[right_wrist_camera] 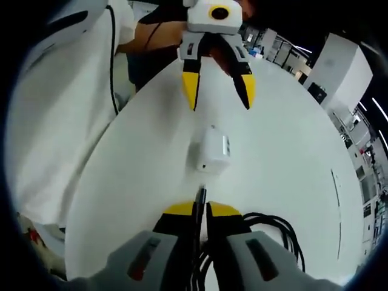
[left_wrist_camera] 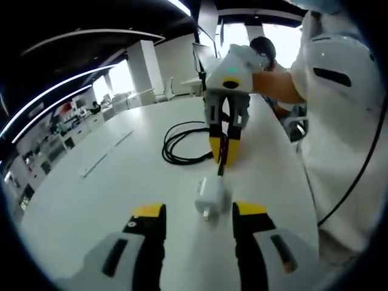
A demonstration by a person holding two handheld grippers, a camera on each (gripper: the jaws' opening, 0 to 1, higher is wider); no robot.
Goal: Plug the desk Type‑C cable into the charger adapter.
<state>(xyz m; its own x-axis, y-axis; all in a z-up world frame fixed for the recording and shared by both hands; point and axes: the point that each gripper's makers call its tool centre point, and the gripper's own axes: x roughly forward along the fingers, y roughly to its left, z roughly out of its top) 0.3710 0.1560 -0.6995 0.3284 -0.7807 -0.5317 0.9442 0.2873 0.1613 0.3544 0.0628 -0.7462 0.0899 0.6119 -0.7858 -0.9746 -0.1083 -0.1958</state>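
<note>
Your right fingers [right_wrist_camera: 200, 213] are pinched narrow on the black Type-C cable [right_wrist_camera: 199, 197], its plug tip poking out just short of the white charger adapter [right_wrist_camera: 214, 150]. Your left fingers [left_wrist_camera: 199, 217] stand wide apart, gripping nothing, with the adapter lying on the white surface [left_wrist_camera: 109, 176] between and just ahead of their 2 tips. Behind the right gripper, in the left gripper view, the rest of the cable sits coiled on the surface.
</note>
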